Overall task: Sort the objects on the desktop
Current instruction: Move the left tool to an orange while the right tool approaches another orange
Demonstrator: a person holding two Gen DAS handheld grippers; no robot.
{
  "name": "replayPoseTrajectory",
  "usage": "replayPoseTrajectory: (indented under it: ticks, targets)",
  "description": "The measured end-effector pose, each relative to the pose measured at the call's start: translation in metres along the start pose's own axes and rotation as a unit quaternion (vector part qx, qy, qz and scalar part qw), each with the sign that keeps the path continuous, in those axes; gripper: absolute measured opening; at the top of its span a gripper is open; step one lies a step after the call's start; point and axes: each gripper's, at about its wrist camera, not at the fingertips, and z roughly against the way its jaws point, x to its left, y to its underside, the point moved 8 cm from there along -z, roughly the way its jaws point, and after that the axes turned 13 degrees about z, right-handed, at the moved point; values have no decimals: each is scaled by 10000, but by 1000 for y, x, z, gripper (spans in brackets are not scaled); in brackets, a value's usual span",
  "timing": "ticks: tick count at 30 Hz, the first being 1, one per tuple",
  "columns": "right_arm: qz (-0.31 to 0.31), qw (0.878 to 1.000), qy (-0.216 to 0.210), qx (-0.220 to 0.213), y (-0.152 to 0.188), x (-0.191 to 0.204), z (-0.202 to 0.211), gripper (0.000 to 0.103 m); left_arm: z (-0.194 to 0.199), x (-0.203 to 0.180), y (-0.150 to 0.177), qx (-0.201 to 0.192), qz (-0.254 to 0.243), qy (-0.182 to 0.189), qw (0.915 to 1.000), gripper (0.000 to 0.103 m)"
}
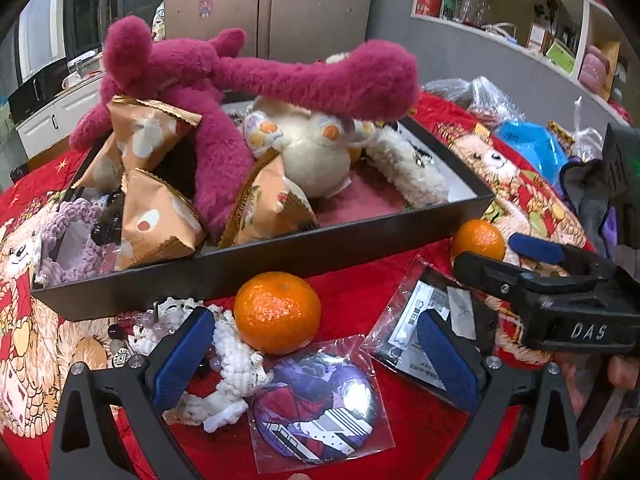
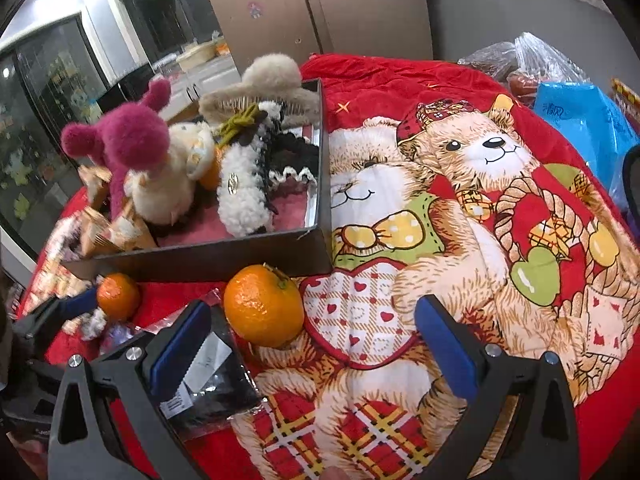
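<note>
1. Nearest to us, the round badge in its clear sleeve (image 1: pixel 318 408) lies flat on the red bear-print cloth (image 2: pixel 420 216), just below the wide-open jaws of the left gripper (image 1: pixel 320 356); nothing is held.
2. Between those jaws and a little ahead sits a mandarin (image 1: pixel 277 312), resting against a white crocheted piece (image 1: pixel 236 364). We judge the spread is set wide enough to take the fruit.
3. Our right gripper (image 2: pixel 316 344) also stands wide and empty; a second mandarin (image 2: pixel 262 306) lies just ahead of its left pad, beside a dark packaged card (image 2: pixel 216 384).
4. Beyond both jaws stands the black tray (image 1: pixel 256 258), already heaped with a magenta plush bear (image 1: pixel 224 76), a cream plush (image 1: pixel 316 152) and orange snack packets (image 1: pixel 156 220), so we take it as the sorting target.
5. Both fruits sit near the tray's front wall.
</note>
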Motion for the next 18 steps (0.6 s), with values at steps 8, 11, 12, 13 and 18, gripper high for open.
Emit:
replayPoseTrajectory:
  ticks: [8,11,12,13,18]
  targets:
    - [214,9993,265,166,1,5,-6,103,-3,0,2,30,-96,-119,9999,103]
    - [249,9990,312,183,2,6,-7,103,-3,0,3,29,-131,-154,9998,103]
    - [253,9990,314,177,1,6,-7,103,-3,1,3,23,-123,-143,9998,103]
    - [227,9992,287,141,1,5,-6,103,-2,1,3,19,-113,-131,9998,103]
    - [11,9994,341,-4,2,-1,2,89,-1,3,3,1,-158,-216,9996,103]
